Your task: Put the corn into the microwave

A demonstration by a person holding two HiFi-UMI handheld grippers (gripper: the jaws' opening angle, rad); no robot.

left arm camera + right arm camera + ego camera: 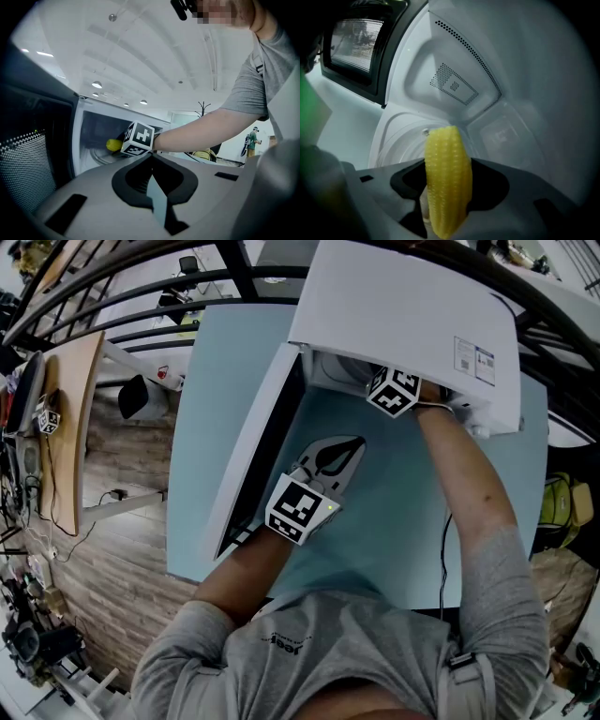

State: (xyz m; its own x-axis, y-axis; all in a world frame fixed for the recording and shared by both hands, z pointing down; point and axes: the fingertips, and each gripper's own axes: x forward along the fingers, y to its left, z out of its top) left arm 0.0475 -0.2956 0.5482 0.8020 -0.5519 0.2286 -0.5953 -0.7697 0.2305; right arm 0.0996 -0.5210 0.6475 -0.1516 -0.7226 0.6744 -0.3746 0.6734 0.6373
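A yellow corn cob (pixel 447 178) stands upright between the jaws of my right gripper (pixel 447 190), which is shut on it inside the white microwave (pixel 403 306). The cob hangs over the round turntable (pixel 396 140); I cannot tell whether it touches the plate. In the head view only that gripper's marker cube (pixel 394 390) shows at the oven's mouth. From the left gripper view the corn (pixel 113 145) appears just past the cube (pixel 138 139). My left gripper (pixel 349 448) hovers over the teal table (pixel 403 521) in front of the oven, shut, holding nothing.
The microwave door (pixel 253 456) is swung open to the left, close beside my left gripper; its mesh window (pixel 351 44) shows behind the cavity. A perforated vent (pixel 452 84) sits on the cavity's back wall. A wooden floor and a wooden desk (pixel 70 427) lie left of the table.
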